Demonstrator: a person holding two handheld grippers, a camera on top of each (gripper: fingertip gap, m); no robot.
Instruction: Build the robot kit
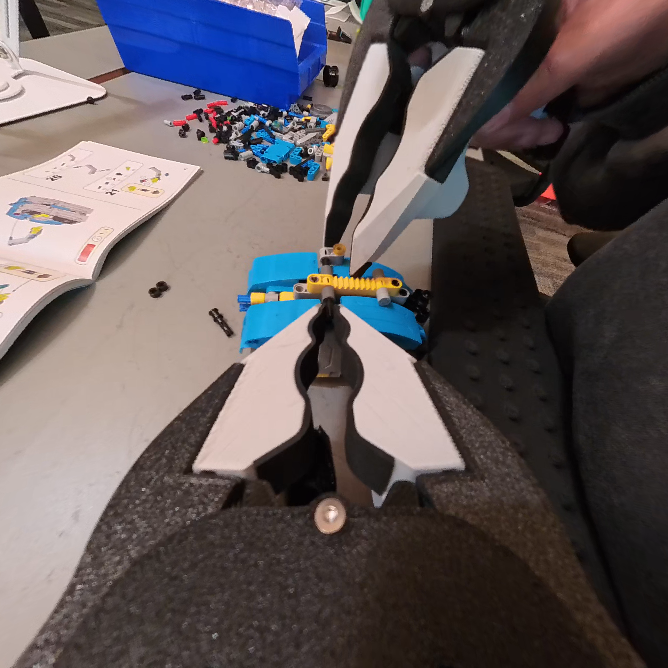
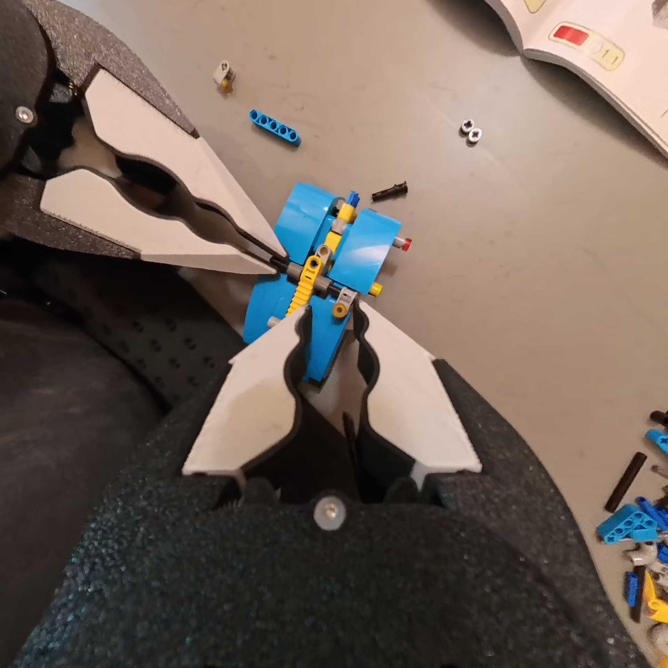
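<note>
A small blue model (image 1: 282, 267) of curved panels stands at the table's near edge, with a yellow toothed rack (image 1: 352, 282) across it. My left gripper (image 1: 329, 312) is shut on the end of a black axle (image 1: 329, 303) that sticks out of the model. In the right wrist view it comes in from the left (image 2: 280, 264). My right gripper (image 2: 330, 309) is closed around one blue panel (image 2: 321, 343) of the model (image 2: 365, 253), next to a grey connector with a yellow pin (image 2: 341, 307). It comes down from above in the left wrist view (image 1: 341, 258), held by a hand (image 1: 578, 72).
An open instruction booklet (image 1: 72, 217) lies to the left. A blue bin (image 1: 217, 47) and a pile of small pieces (image 1: 271, 137) sit behind. Loose on the table are a black pin (image 2: 389, 191), a blue beam (image 2: 274, 127) and two small round connectors (image 2: 470, 132). A black dotted mat (image 1: 480, 325) borders the table. My two grippers' fingertips are within a few centimetres of each other.
</note>
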